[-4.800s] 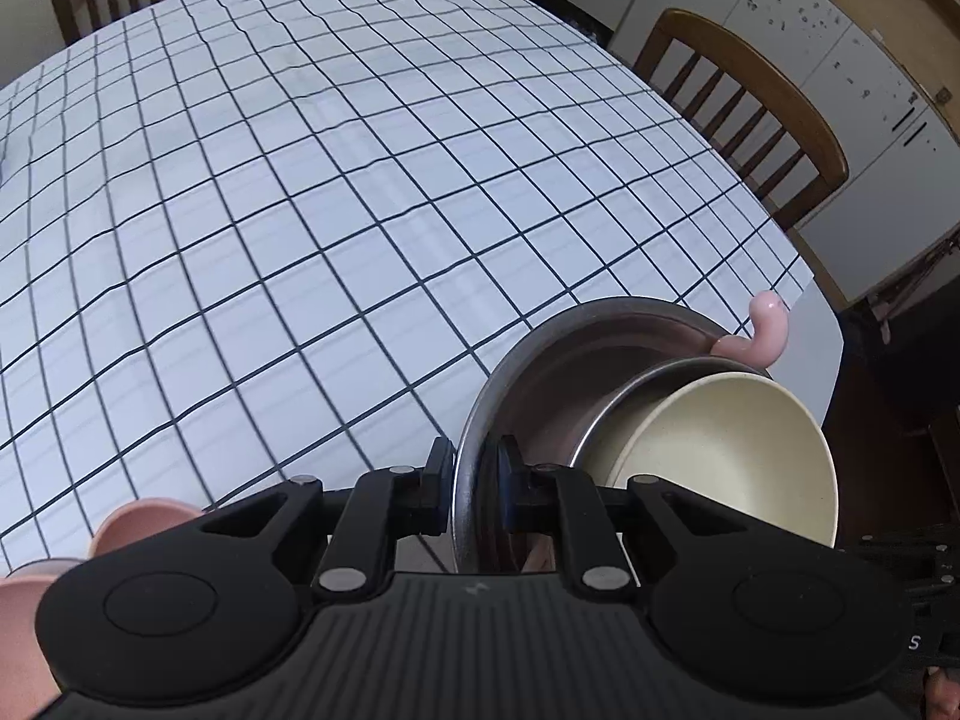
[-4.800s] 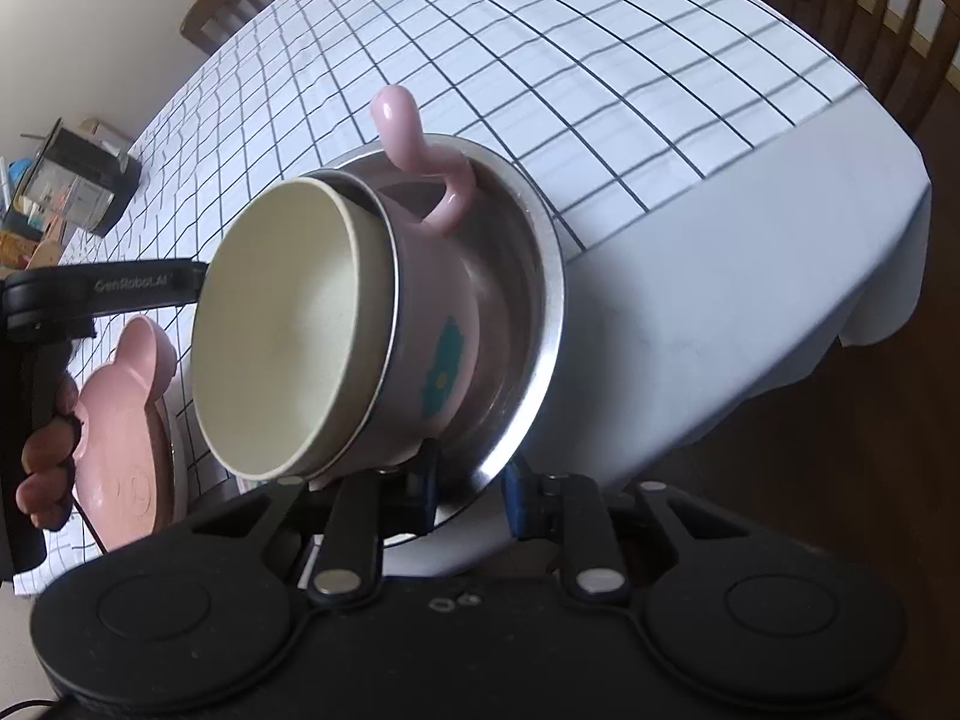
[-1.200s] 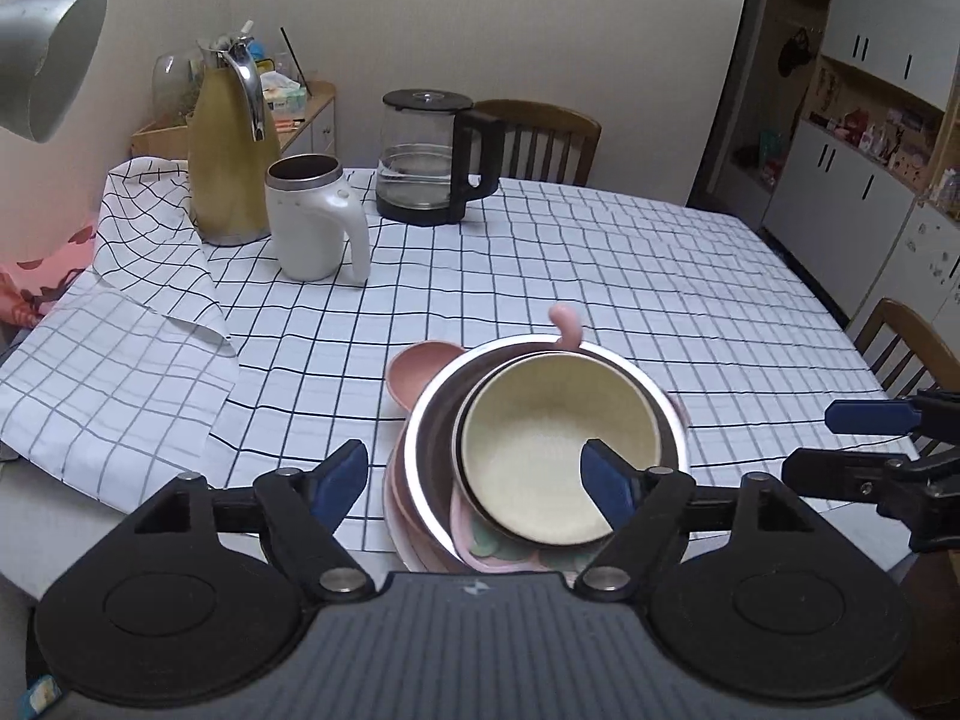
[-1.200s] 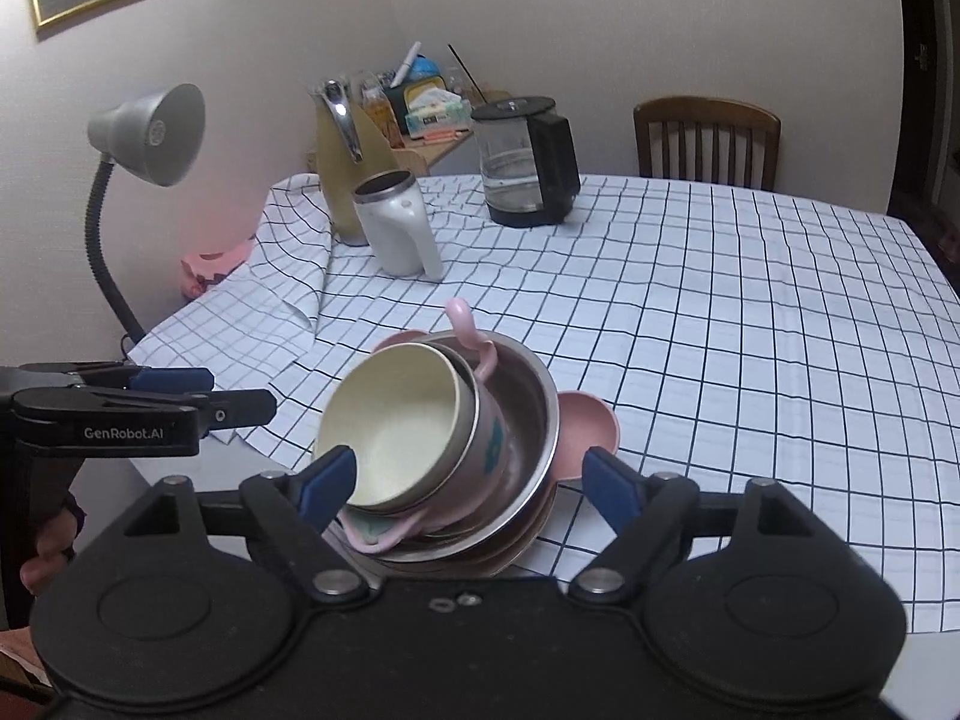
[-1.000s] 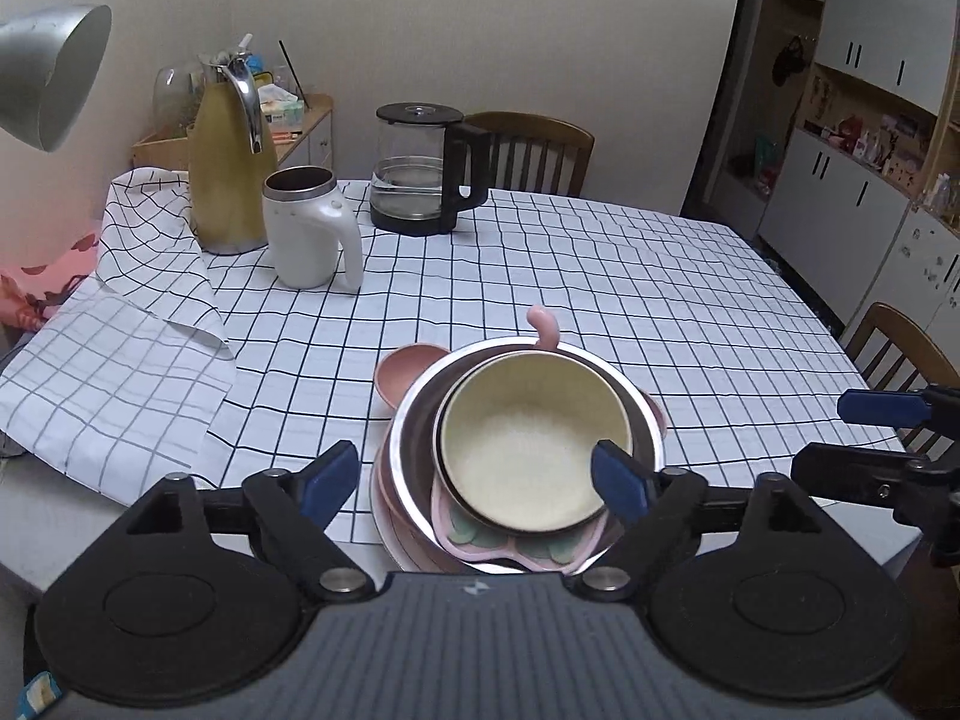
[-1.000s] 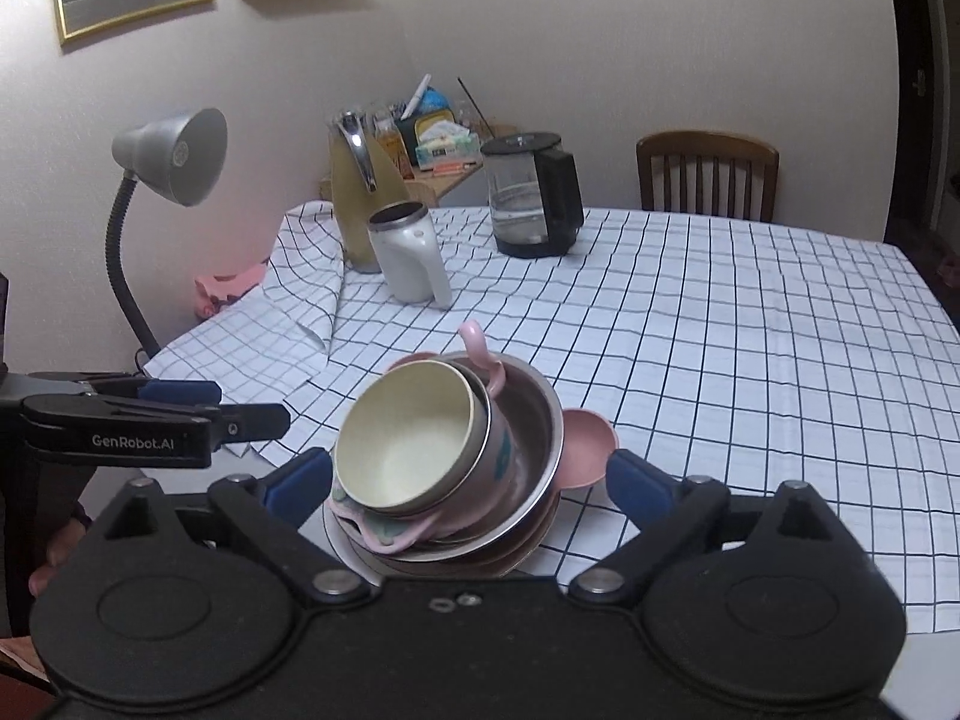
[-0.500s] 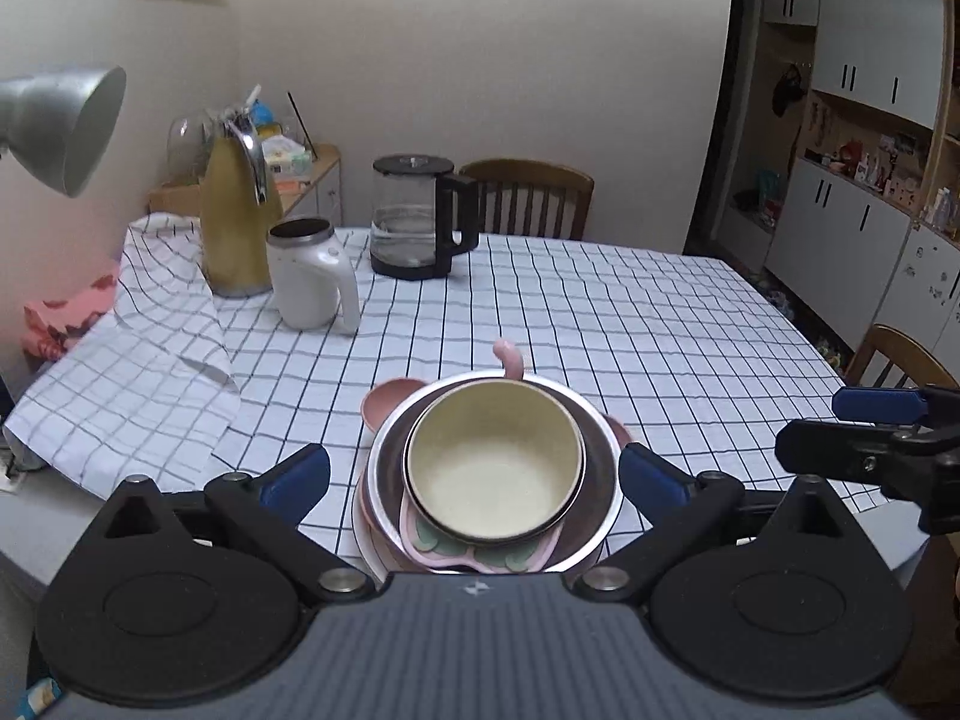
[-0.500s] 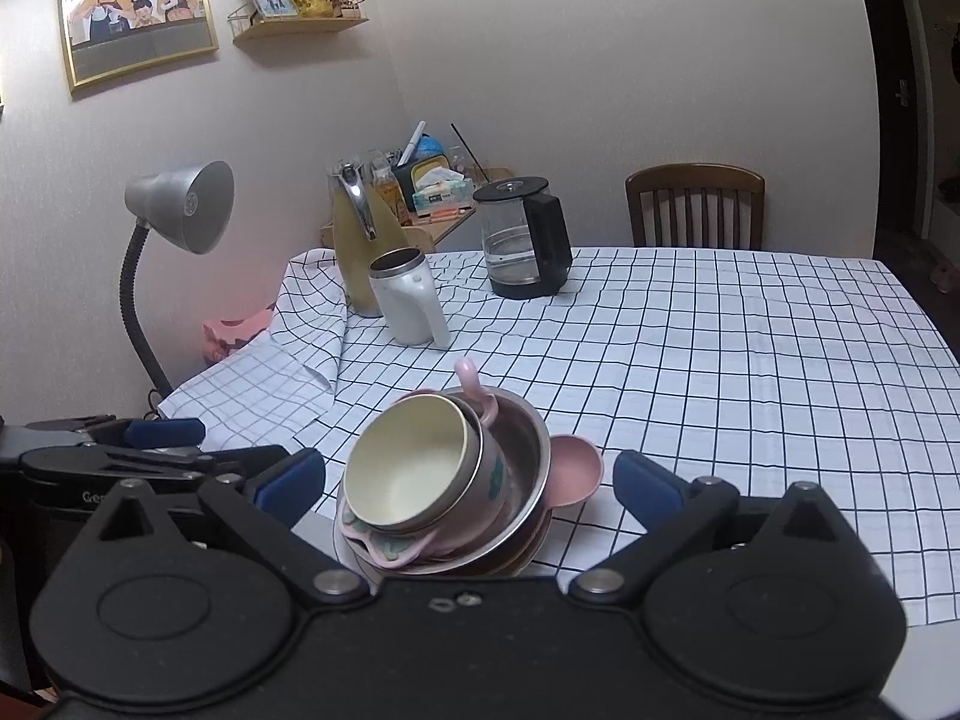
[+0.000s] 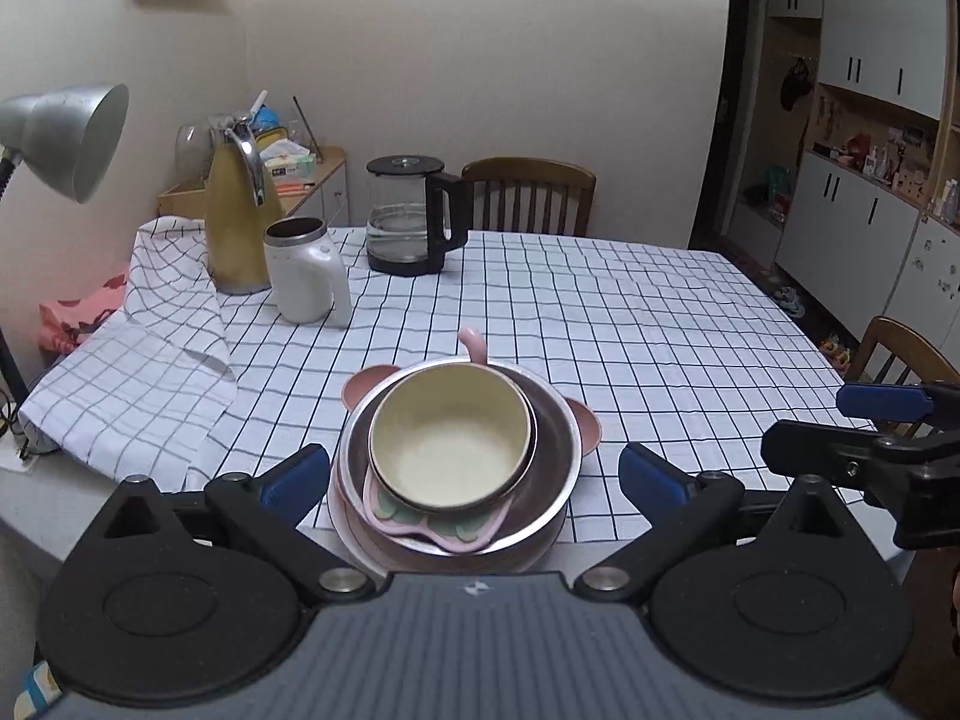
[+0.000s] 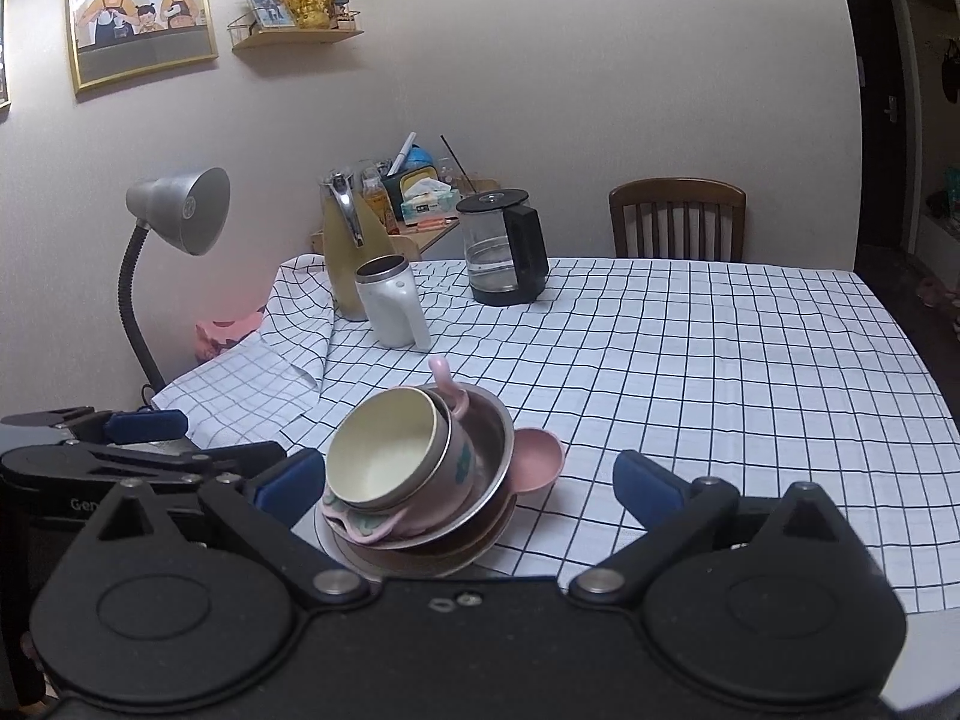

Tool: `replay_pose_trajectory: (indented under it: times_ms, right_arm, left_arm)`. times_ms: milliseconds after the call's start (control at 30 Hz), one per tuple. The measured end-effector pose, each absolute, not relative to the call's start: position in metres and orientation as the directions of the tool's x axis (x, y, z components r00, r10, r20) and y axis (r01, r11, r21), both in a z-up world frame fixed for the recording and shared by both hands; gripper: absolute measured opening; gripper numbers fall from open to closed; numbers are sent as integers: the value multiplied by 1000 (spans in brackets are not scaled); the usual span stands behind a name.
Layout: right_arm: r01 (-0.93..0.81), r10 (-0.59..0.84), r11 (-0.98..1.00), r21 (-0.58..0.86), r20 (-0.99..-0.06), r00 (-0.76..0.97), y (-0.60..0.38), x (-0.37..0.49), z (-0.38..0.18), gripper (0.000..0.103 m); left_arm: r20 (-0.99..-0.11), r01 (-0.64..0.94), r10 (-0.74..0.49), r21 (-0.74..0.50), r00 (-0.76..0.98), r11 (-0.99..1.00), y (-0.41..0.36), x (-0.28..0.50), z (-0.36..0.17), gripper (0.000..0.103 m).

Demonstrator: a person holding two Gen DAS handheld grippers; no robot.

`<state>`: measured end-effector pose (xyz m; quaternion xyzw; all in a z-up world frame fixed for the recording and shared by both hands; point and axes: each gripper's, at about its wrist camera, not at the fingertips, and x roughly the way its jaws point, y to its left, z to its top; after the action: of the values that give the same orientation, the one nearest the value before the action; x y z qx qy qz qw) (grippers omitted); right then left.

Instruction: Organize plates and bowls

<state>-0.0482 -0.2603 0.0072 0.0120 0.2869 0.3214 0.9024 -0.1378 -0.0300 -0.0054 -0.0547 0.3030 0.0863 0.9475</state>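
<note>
A stack of dishes stands at the near edge of the checked table (image 9: 630, 324). A cream bowl (image 9: 450, 441) sits on top, inside a pink handled bowl (image 9: 420, 525), inside a steel bowl (image 9: 555, 438), on a pink eared plate (image 9: 585, 423). The stack also shows in the right wrist view: cream bowl (image 10: 384, 450), steel bowl (image 10: 495, 438), pink plate (image 10: 537, 459). My left gripper (image 9: 474, 480) is open and empty, drawn back from the stack. My right gripper (image 10: 468, 480) is open and empty, also back from it; it shows at right in the left wrist view (image 9: 876, 438).
A white mug (image 9: 303, 279), a yellow thermos (image 9: 237, 228) and a glass kettle (image 9: 411, 216) stand at the far left of the table. A desk lamp (image 10: 180, 210) stands at left. Wooden chairs (image 9: 531, 195) stand at the far side and right.
Both grippers let go of the steel bowl's rim, opened wide and pulled back and up from the stack. The stack now rests on the table.
</note>
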Motion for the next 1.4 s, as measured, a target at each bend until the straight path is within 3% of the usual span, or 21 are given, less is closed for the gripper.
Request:
replay_pose_trajectory:
  times_ms: [1400]
  right_arm:
    - [-578,587,788,212,-544,600,-260,-53,6,103]
  left_arm:
    - [-603,-288,190,-69,775,955,-43,-171,10,103]
